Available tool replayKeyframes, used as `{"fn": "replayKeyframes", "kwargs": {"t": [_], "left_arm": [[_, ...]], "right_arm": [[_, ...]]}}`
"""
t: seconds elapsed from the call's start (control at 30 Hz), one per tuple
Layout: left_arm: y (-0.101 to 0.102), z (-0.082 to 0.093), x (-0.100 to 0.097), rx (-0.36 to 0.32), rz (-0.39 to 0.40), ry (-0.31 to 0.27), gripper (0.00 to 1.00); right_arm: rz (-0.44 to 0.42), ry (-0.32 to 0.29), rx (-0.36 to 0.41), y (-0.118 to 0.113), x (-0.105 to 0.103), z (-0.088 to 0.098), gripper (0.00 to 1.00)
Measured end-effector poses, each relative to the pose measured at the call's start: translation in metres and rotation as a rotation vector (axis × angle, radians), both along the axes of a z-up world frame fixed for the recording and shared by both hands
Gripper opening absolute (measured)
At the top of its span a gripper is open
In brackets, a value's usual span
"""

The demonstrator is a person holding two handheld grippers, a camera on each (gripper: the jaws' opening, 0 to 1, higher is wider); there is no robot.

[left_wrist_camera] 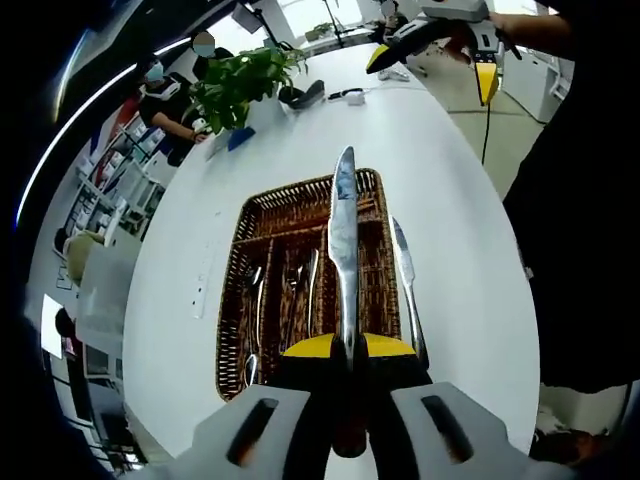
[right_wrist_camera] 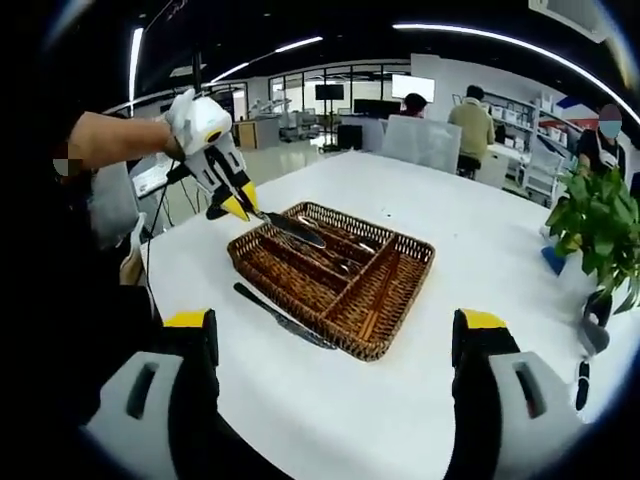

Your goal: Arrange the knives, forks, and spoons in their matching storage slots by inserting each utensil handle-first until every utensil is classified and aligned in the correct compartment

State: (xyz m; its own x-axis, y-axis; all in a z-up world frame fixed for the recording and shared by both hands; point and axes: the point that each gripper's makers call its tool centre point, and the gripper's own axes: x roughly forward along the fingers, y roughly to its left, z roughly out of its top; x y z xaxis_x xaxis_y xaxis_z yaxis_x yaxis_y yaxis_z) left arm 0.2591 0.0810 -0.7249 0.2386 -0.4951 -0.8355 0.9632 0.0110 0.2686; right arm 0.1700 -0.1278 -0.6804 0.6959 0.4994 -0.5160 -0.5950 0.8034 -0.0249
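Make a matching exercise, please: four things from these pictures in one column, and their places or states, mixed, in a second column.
Things:
1. held knife
2. second knife
3. wicker tray
4. right gripper

Places or states:
A. open, holding nothing
B. lying on the table beside the tray
C. clamped in the left gripper, above the tray
D. holds utensils in its compartments

Pairs: 1-C, 2-B, 3-D, 4-A

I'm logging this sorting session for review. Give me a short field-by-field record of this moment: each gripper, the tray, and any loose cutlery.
left gripper: jaws shut on a silver table knife, held above the tray
right gripper: jaws wide open, holding nothing, back from the tray
tray: brown woven wicker cutlery basket with long compartments, on the white table
tray contents: a few utensils in the slots
loose cutlery: second silver knife on the table beside the basket
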Motion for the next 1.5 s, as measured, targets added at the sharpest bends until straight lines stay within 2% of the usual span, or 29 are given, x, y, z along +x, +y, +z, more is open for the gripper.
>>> {"fn": "replayKeyframes", "kwargs": {"t": [0.07, 0.1, 0.23, 0.5, 0.83, 1.23, 1.37, 1.5], "left_arm": [[0.002, 0.000, 0.005, 0.002, 0.000, -0.003, 0.05], [0.003, 0.000, 0.008, 0.003, 0.002, -0.003, 0.05], [0.004, 0.001, 0.017, 0.002, 0.013, -0.008, 0.05], [0.002, 0.005, 0.031, -0.015, 0.025, -0.010, 0.06], [0.003, 0.007, 0.050, -0.022, 0.038, -0.027, 0.05], [0.004, 0.008, 0.056, -0.020, 0.039, -0.038, 0.06], [0.003, 0.005, 0.055, -0.017, 0.039, -0.037, 0.06], [0.002, -0.002, 0.052, -0.017, 0.039, -0.029, 0.06]], "right_arm": [[-0.010, 0.007, 0.027, 0.001, 0.002, 0.003, 1.00], [-0.014, 0.007, 0.068, 0.005, 0.003, 0.009, 1.00], [-0.025, -0.010, 0.106, 0.008, 0.007, 0.022, 1.00], [-0.037, -0.029, 0.101, 0.005, 0.011, 0.029, 1.00], [-0.049, -0.026, 0.100, 0.002, 0.009, 0.027, 1.00], [-0.066, -0.019, 0.111, -0.002, 0.009, 0.027, 1.00], [-0.068, -0.018, 0.127, -0.001, 0.009, 0.028, 1.00], [-0.069, -0.022, 0.108, -0.002, 0.011, 0.027, 1.00]]}}
